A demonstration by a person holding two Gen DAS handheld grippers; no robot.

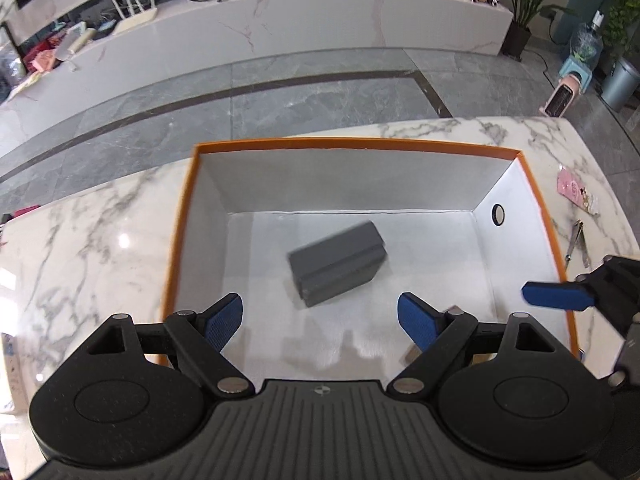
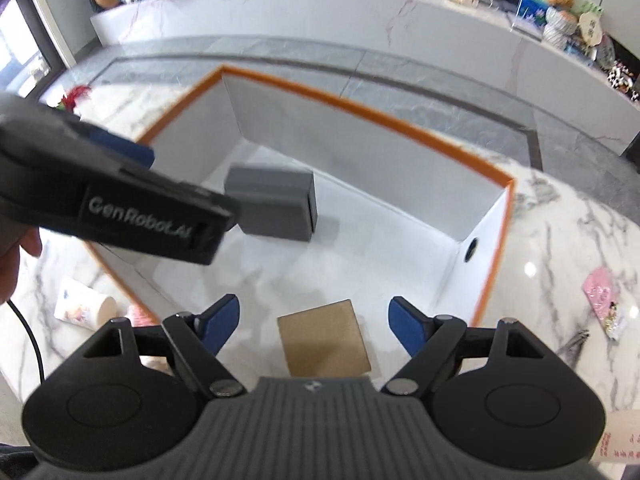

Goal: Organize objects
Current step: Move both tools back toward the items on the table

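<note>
An orange-rimmed box (image 1: 360,145) with a white inside stands on the marble table; it also shows in the right wrist view (image 2: 360,110). A grey block (image 1: 338,268) lies on its floor, also seen in the right wrist view (image 2: 276,208). A brown cardboard square (image 2: 324,336) lies on the box floor between the right fingers. My left gripper (image 1: 320,322) is open and empty above the box. My right gripper (image 2: 314,326) is open and empty above the cardboard. The right gripper's blue finger (image 1: 556,296) reaches over the box's right rim.
A pink packet (image 1: 578,194) and nail clippers (image 1: 576,242) lie on the table right of the box. A paper cup (image 2: 80,308) lies on its side left of the box. The left gripper's body (image 2: 100,200) crosses the right wrist view. A marble counter stands beyond the floor.
</note>
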